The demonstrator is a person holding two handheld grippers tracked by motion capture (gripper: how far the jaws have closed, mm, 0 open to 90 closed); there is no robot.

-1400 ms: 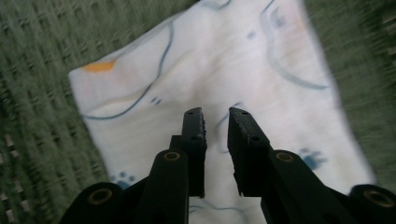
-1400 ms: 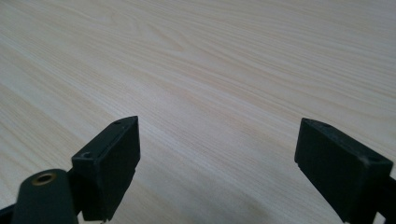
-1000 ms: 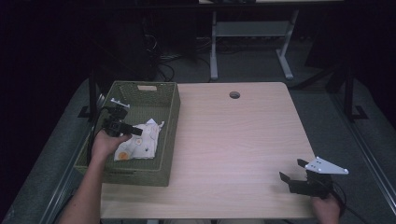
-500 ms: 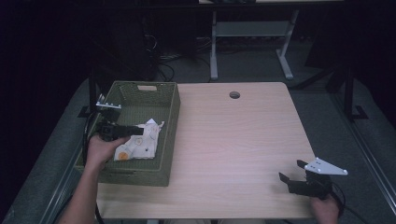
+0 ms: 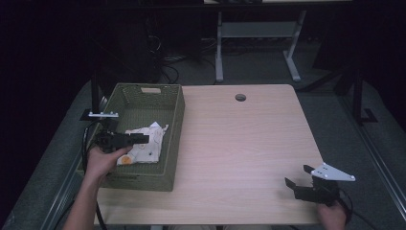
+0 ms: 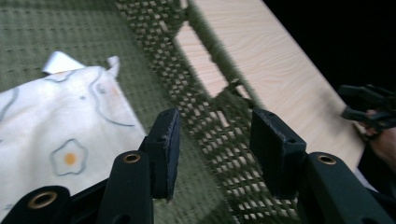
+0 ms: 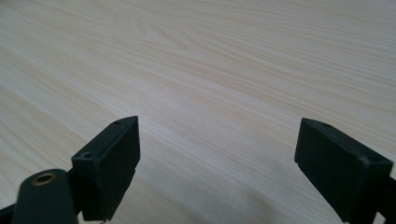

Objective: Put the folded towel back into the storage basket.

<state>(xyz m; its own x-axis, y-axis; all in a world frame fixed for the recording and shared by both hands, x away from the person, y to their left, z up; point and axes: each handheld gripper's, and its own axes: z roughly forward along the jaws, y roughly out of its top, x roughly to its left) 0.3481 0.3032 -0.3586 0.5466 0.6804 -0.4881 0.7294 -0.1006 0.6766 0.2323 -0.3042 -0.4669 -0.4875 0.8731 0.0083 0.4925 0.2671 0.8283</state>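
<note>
A white cloth (image 5: 143, 146) printed with fried eggs lies crumpled in a green woven basket (image 5: 178, 120) at the table's left. My left gripper (image 5: 145, 139) hangs level over the cloth and points right. Its jaws have just been opening and nothing is between them. In the left gripper view the left gripper (image 6: 215, 149) stands open before the basket's wall (image 6: 219, 107), with the cloth (image 6: 60, 135) to the left. My right gripper (image 5: 290, 184) rests at the table's near right corner. In the right gripper view the right gripper (image 7: 217, 158) is wide open over bare wood.
The light wooden table (image 5: 239, 143) has a round cable hole (image 5: 240, 97) near its far edge. Desk legs and cables stand on the dark floor beyond. The right gripper (image 6: 369, 107) appears far off in the left gripper view.
The left gripper has drawn back to the left off the cloth and its jaws stand wider apart. The cloth stays in the basket. The right gripper has not moved.
</note>
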